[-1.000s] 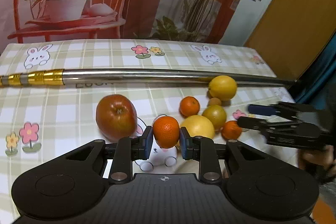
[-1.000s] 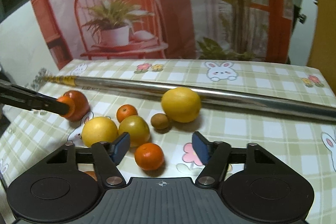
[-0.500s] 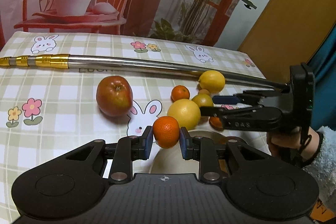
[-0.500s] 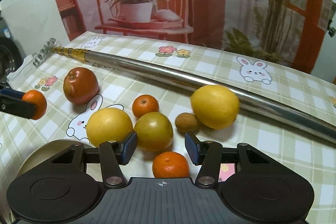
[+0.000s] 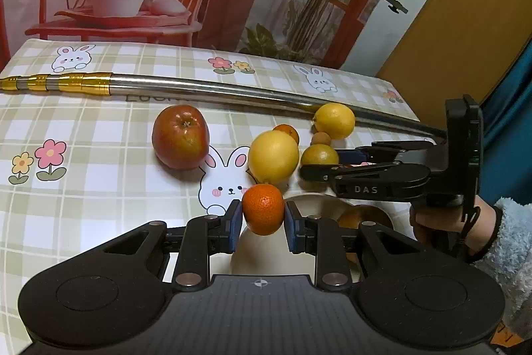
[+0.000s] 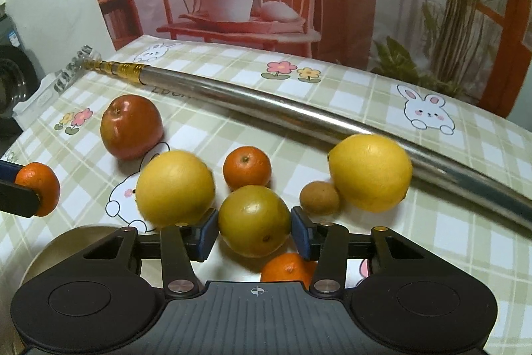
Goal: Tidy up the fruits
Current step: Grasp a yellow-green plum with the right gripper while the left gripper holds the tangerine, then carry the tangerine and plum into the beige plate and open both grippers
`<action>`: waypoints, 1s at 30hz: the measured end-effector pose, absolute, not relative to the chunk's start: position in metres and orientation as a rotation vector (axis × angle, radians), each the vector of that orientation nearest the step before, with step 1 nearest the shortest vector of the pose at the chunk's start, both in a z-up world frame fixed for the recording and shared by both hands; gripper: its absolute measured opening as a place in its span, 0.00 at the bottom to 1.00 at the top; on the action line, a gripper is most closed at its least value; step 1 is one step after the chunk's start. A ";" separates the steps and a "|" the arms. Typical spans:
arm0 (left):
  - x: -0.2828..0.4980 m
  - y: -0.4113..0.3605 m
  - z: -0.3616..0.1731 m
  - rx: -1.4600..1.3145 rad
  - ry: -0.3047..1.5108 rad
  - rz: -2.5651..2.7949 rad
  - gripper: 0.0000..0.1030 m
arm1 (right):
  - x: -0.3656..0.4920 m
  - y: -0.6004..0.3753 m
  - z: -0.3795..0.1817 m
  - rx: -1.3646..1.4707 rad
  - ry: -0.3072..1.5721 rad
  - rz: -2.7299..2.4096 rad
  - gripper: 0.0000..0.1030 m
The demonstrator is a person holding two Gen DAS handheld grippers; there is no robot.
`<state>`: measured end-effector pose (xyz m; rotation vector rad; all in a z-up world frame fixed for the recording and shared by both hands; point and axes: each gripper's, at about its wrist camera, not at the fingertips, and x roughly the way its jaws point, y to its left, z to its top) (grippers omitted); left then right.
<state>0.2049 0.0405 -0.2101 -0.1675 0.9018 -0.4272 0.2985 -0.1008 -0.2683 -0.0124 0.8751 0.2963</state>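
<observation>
Left gripper [image 5: 262, 218] clamped on a small mandarin [image 5: 263, 212], blue pads tight against both sides, fruit held clear of the cloth over the pale rim of a round bowl [image 5: 316, 205]; same mandarin seen at the left edge of the right wrist view, pinched at the finger ends

Right gripper [image 6: 255, 232] just been closing, jaws now narrow around a greenish-yellow orange [image 6: 254, 220]; blue pads right at its sides, actual contact impossible to judge; fruit apparently resting on the checked tablecloth [image 6: 365, 95]

Around that orange: a big yellow grapefruit [image 6: 174, 187] just beside it on the left, a small mandarin behind [image 6: 246, 168], a brown kiwi-like fruit [image 6: 319, 198] on the right, touching or nearly touching a large yellow lemon [image 6: 370, 172], and another mandarin [image 6: 287, 268] half hidden under the gripper body

Red apple [image 6: 131, 126] standing apart, off to the left beside a printed rabbit

Long steel pole [image 6: 266, 103] with a gold-banded end lying across the table behind all the fruit, the lemon close against it

Gloved hand [image 5: 435, 222] with a fluffy pale blue sleeve [image 5: 505, 242] gripping the right tool, seen from the left wrist
</observation>
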 end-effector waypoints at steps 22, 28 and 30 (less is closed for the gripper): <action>0.187 0.033 -0.232 -0.134 0.953 -0.431 0.28 | 0.225 -0.116 -0.234 0.147 0.717 0.225 0.42; 0.184 0.028 -0.239 -0.111 0.966 -0.414 0.28 | 0.219 -0.115 -0.234 0.153 0.719 0.225 0.42; 0.183 0.027 -0.242 -0.114 0.977 -0.413 0.28 | 0.218 -0.112 -0.233 0.150 0.716 0.231 0.42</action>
